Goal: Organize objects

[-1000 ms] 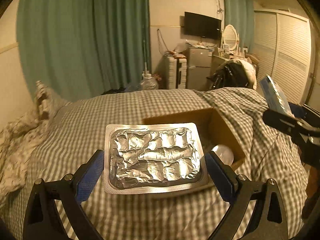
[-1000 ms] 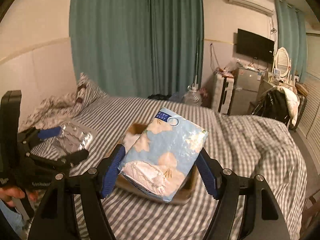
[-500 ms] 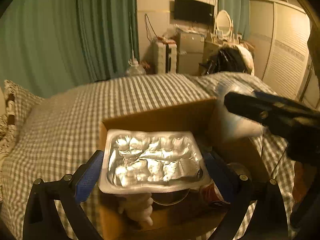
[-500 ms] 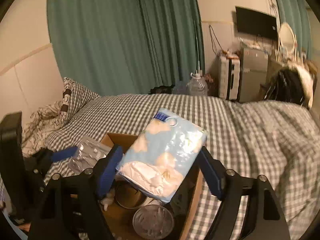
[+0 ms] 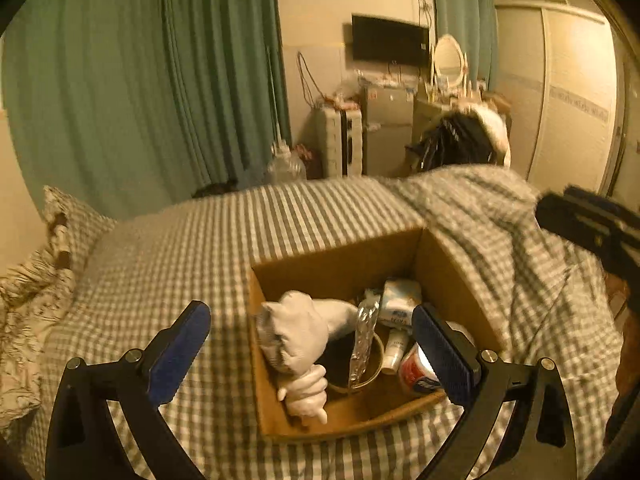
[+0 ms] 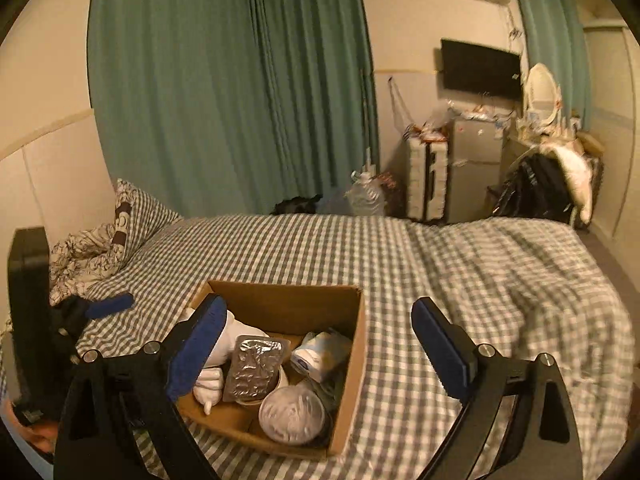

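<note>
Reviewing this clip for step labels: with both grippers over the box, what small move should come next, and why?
Probably lift both away from the cardboard box and look for more items. The left gripper and right gripper are open and hold nothing; the foil blister pack and blue tissue pack already lie inside.

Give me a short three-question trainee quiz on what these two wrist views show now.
1. True or false: both tongs, left and right, are open and hold nothing.
2. Where is the foil blister pack? A) on the bedspread B) in the cardboard box C) in the left tongs
3. Fill in: the box sits on a checked ____.

Key: 1 true; 2 B; 3 bedspread.
</note>
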Demonstrator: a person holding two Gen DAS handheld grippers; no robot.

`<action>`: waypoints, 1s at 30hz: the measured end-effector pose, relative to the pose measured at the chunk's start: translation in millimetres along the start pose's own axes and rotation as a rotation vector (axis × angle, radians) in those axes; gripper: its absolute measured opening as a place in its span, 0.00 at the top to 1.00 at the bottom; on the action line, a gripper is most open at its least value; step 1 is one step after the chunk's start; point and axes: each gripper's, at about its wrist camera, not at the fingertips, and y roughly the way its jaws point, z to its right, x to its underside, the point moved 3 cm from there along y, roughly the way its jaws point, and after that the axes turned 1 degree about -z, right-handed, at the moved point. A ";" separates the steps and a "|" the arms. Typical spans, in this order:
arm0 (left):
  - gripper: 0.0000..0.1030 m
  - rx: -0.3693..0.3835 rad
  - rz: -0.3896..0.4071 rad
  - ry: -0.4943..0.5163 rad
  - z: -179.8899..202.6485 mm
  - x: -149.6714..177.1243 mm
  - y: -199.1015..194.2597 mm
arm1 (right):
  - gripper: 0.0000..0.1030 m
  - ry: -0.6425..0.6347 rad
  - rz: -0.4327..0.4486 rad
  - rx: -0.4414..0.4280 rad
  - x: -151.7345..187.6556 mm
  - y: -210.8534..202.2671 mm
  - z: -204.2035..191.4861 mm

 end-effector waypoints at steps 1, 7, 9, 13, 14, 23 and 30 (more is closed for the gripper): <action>0.00 0.001 0.012 -0.006 1.3 -6.3 -7.9 | 0.08 -0.008 0.013 0.007 -3.1 -16.0 -4.8; 0.00 0.009 0.150 -0.051 -12.3 -23.0 -95.9 | 0.00 -0.080 0.126 0.089 -17.6 -101.7 -32.6; 0.00 0.022 0.197 -0.073 -15.4 -22.2 -123.7 | 0.00 -0.098 0.162 0.109 -15.6 -126.5 -41.0; 0.00 0.033 0.265 -0.097 -22.2 -11.9 -161.6 | 0.00 -0.099 0.188 0.144 0.6 -158.8 -51.8; 0.00 0.029 0.282 -0.098 -23.8 -7.9 -170.0 | 0.00 -0.094 0.195 0.144 5.7 -165.6 -54.7; 0.00 -0.053 0.346 -0.159 -26.1 66.3 -173.3 | 0.00 0.025 0.239 0.122 68.9 -160.4 -50.8; 0.00 -0.053 0.242 -0.140 -22.7 81.4 -130.4 | 0.00 -0.064 0.168 0.184 89.2 -116.0 -52.3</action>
